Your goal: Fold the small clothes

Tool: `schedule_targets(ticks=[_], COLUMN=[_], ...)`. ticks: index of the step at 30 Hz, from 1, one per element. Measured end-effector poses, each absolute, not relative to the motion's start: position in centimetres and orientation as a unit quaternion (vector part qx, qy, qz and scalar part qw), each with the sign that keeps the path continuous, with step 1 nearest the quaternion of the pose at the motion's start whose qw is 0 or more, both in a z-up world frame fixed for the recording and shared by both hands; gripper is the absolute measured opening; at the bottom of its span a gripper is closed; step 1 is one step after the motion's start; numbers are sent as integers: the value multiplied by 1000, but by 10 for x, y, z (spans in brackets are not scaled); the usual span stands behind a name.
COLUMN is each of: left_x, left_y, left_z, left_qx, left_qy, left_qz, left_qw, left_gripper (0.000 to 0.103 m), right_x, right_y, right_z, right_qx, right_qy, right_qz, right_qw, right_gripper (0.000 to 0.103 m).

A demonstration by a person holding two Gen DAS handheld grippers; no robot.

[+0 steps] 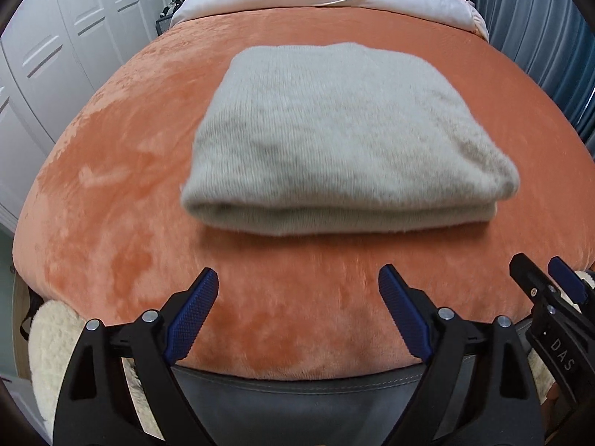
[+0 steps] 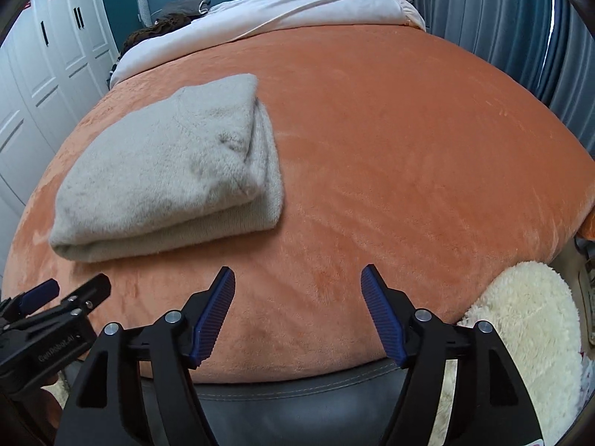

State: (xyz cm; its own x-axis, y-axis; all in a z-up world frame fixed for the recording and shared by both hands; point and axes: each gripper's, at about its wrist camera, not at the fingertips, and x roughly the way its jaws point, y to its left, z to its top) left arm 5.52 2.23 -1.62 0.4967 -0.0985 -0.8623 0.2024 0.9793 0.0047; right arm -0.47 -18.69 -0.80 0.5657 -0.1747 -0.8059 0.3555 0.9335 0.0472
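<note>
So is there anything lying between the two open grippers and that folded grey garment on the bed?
Nothing visible. Only bare orange blanket separates the left gripper and right gripper from the folded grey garment; both are open and empty.

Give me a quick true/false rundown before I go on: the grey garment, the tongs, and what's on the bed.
1. The grey garment lies folded on the orange blanket. True.
2. The left tongs are clamped on the garment. False: they are open and empty, short of its near edge.
3. The right tongs are open with nothing between them. True.
4. The garment hangs over the bed's edge. False: it lies wholly on the blanket.
5. A white duvet lies bunched at the far end of the bed. True.
</note>
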Motion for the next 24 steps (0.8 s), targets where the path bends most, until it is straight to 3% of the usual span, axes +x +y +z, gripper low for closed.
schedule_targets(ticks=[17, 24], left_x=[34, 34], left_y=[21, 21], left_z=[-52, -63], left_qx=[68, 71], left_qy=[477, 460], left_qz=[-73, -65], left_qw=[873, 883], left_gripper=[86, 91], right_x=[-13, -6], right_y=[-148, -160], right_z=[-37, -53], right_qx=[50, 71], right_qy=[445, 453], right_qz=[-125, -125], right_qw=[885, 880], right_gripper=[72, 72])
